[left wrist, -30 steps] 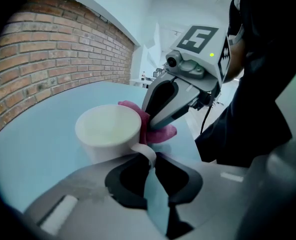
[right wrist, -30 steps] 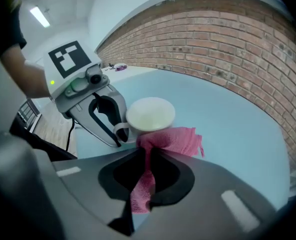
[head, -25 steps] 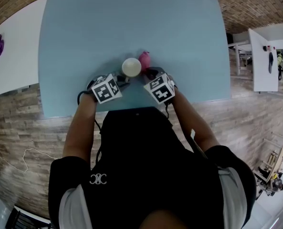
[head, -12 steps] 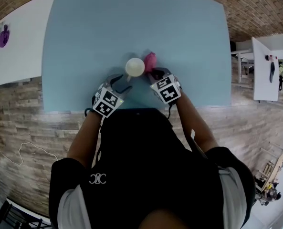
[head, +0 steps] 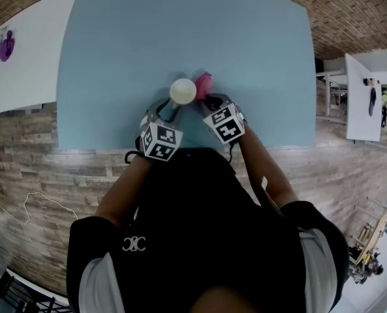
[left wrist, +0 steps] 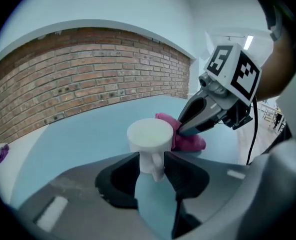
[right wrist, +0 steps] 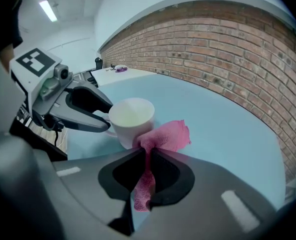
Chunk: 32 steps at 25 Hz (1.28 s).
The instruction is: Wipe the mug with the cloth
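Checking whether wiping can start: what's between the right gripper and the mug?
The pink cloth, pinched in the right gripper, bunches up against the side of the mug; the right gripper view shows it best.

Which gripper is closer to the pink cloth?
Right. The right gripper has the cloth pinched in its jaws. The left gripper is across the mug from it, its jaws having just been closing around the handle, not touching the cloth.
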{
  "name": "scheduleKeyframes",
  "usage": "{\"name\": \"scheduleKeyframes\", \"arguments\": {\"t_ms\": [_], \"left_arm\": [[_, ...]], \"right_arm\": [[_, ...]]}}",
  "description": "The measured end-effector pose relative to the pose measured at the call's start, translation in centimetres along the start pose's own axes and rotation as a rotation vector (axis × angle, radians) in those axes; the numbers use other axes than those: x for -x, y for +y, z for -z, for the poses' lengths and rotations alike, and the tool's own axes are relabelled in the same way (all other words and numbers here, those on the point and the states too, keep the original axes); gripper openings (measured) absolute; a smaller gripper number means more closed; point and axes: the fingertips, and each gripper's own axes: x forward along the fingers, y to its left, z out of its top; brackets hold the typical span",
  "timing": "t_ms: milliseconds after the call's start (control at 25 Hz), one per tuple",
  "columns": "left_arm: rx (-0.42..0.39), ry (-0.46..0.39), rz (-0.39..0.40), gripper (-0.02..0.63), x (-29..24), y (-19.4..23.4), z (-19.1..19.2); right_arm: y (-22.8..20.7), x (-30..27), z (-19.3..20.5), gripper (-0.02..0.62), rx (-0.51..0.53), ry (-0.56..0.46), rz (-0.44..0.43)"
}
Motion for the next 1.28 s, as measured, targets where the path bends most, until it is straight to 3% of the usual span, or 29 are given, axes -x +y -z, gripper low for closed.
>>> {"name": "scheduleKeyframes", "arguments": {"t_ms": [160,320,480,600,760,1040,1280], "left_arm": [[-0.016,0.024,-0.005,0.058,0.0,0.7,0.4],[-0.045,0.034,0.047,0.057,0.0,0.7,0.5],[-0.106,0.019,0.211,0.054,0.1,0.2,0.6],[-0.22,0.025,0.34,0.054,0.5,0.1,1.1],[-0.368,0.069,0.457,0.052,1.0,0.0,1.6],[-0.407,0.085,0.48,0.052,0.8,0.1,1.5],[-0.457,0.107,0.516,0.052,0.9,-0.2,1.7]], "right_arm": [[0.0,0.0,-0.2,0.038,0.007,-0.008,-0.002],[-0.1,0.2,-0.2,0.038,0.005,-0.015,-0.008],[0.7,0.4,0.1,0.038,0.06,-0.013,-0.07],[2.0,0.5,0.7,0.038,0.17,-0.002,-0.154],[2.8,0.9,1.5,0.038,0.232,0.019,-0.192],[9.7,1.5,2.9,0.038,0.395,0.044,-0.346],[6.8,0.8,3.2,0.038,0.357,0.065,-0.272]]}}
